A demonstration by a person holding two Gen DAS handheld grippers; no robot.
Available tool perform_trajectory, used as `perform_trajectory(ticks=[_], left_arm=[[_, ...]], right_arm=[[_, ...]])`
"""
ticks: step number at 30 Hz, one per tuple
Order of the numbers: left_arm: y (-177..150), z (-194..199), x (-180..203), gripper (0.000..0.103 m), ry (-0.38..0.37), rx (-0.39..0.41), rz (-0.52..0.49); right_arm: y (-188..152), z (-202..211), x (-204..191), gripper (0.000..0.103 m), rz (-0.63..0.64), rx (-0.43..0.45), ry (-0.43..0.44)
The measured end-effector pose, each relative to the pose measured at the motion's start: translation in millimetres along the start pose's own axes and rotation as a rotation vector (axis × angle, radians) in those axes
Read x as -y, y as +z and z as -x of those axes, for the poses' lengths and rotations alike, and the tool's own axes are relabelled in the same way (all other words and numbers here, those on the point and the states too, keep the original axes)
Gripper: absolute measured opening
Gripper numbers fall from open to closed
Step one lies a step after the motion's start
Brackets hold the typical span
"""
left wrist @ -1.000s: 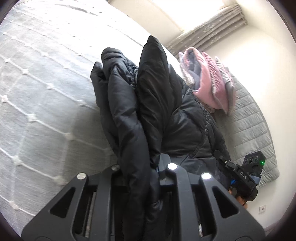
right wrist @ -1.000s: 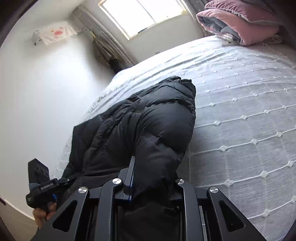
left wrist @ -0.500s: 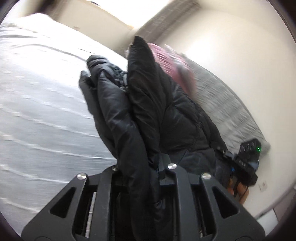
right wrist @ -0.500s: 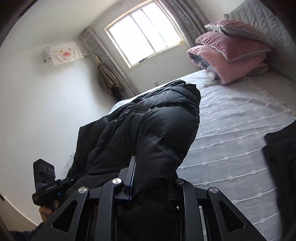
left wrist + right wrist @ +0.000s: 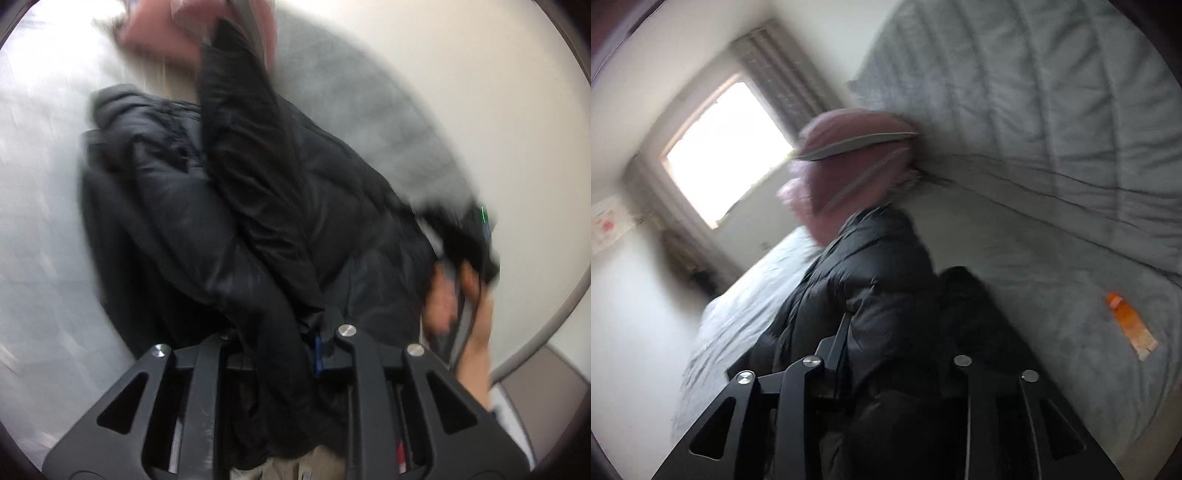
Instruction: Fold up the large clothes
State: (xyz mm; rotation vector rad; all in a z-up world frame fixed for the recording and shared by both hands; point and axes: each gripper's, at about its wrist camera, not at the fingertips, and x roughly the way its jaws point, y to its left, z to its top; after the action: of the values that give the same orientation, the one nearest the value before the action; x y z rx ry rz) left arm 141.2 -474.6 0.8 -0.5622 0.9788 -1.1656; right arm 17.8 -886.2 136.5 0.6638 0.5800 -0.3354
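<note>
Home bedroom, big bed [image 5: 1052, 266] w/ grey quilted cover, padded grey headboard [image 5: 1034, 92], pink pillows [image 5: 849, 166] stacked at head, curtained window [image 5: 727, 147], white walls, wall AC unit [image 5: 605, 225] under cloth cover, blurry.

— What's shifted?
— I've swung the black puffer jacket [image 5: 258, 206] up toward the grey headboard [image 5: 1052, 122]; pink pillows [image 5: 849, 166] loom close, and an orange bottle [image 5: 1128, 325] has appeared.

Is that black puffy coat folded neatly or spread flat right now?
Neither: the black coat is bunched and lifted, pinched in the left tool and the right tool, with loose folds hanging above the grey bed.
</note>
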Motion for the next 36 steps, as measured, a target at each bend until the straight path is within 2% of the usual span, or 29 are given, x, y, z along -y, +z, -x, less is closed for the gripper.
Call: perform_trajectory(ticks=[1,2,3,5,6,8,11,13,15,19,21,22,23,27,29,33,36], left_arm=[[-15,-9,-4,0.023,-0.005,-0.022,0.006],[-26,-13,-9,0.025,-0.037,-0.020,0.008],[-32,-13,-11,0.025,-0.053,-0.031,-0.001],[-28,-2,-13,0.025,-0.062,-0.048,-0.021],[-22,7,-13,0.025,-0.064,-0.048,-0.039],[-14,19,-14,0.025,-0.057,-0.045,-0.055],[-12,37,-22,0.025,-0.061,-0.042,-0.009],[-16,44,-22,0.025,-0.056,-0.041,-0.002],[-21,64,-19,0.025,-0.009,-0.013,-0.033],[-33,106,-8,0.027,0.094,0.006,-0.118],[-42,134,5,0.039,0.186,0.017,-0.202],[-48,145,13,0.053,0.242,0.024,-0.245],[-55,159,20,0.062,0.300,0.033,-0.290],[-67,204,43,0.069,0.461,0.067,-0.423],[-76,225,51,0.079,0.516,0.090,-0.464],[-97,254,64,0.082,0.514,0.104,-0.534],[-109,264,72,0.083,0.549,0.093,-0.604]], right_arm=[[-3,-10,32,0.038,-0.088,0.012,-0.103],[-10,-17,58,0.038,-0.166,0.029,-0.160],[-27,-27,92,0.038,-0.272,0.036,-0.176],[-57,-39,126,0.038,-0.375,0.023,-0.137],[-70,-36,132,0.038,-0.378,0.059,-0.089],[-80,-25,133,0.037,-0.349,0.110,-0.075],[-94,11,113,0.039,-0.277,0.193,-0.100],[-107,37,90,0.039,-0.227,0.243,-0.061],[-135,63,51,0.044,-0.156,0.249,-0.018],[-196,95,-22,0.063,0.008,0.254,-0.023],[-239,107,-54,0.068,0.055,0.260,-0.039],[-255,111,-63,0.070,0.070,0.261,-0.038],[-275,117,-74,0.073,0.089,0.259,-0.047],[-329,138,-113,0.075,0.161,0.251,-0.124],[-345,146,-124,0.077,0.177,0.250,-0.148],[-372,172,-147,0.083,0.200,0.258,-0.240],[-391,194,-169,0.085,0.239,0.285,-0.308]])
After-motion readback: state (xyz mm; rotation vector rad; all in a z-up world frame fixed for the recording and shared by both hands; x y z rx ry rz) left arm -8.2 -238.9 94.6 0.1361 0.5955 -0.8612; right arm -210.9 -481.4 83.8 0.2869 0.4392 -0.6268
